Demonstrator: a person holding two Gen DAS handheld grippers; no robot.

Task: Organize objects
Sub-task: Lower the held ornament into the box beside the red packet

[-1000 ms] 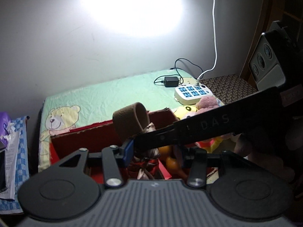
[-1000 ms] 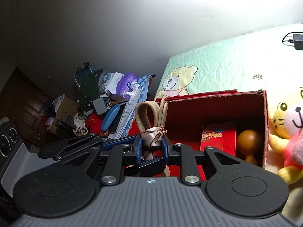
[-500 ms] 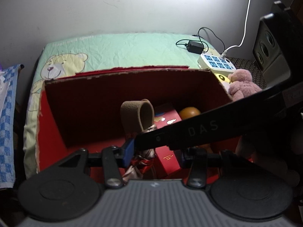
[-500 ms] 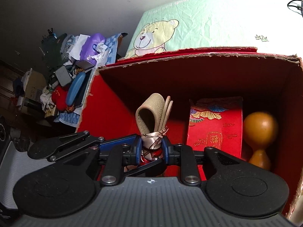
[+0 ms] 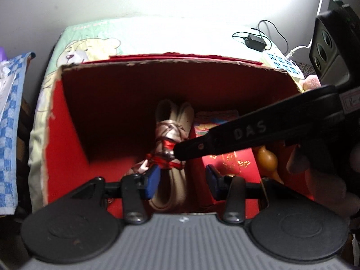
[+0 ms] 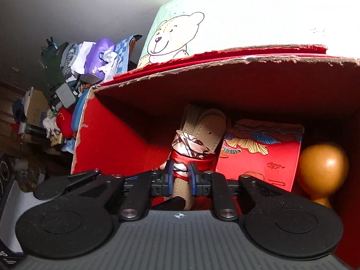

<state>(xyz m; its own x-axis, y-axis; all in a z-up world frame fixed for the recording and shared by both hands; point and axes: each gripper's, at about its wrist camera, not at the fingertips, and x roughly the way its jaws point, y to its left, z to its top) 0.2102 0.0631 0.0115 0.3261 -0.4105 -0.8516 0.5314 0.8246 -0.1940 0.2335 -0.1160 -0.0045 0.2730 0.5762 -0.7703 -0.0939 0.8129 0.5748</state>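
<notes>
Inside the red box [image 6: 108, 135], the orange gourd [image 6: 321, 168] loses its lower bulb behind the right gripper's [image 6: 180, 177] body. That gripper's jaws cover where the rolled belt [image 6: 202, 130] is clamped. Beside the box, the pink plush [image 5: 311, 82] is mostly hidden.

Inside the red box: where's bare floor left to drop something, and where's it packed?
Free: the floor between the red box's left wall and the belt bundle. Crowded: right of the bundle, the red gift box and wooden gourd fill the space to the right wall, with both grippers over the middle.
</notes>
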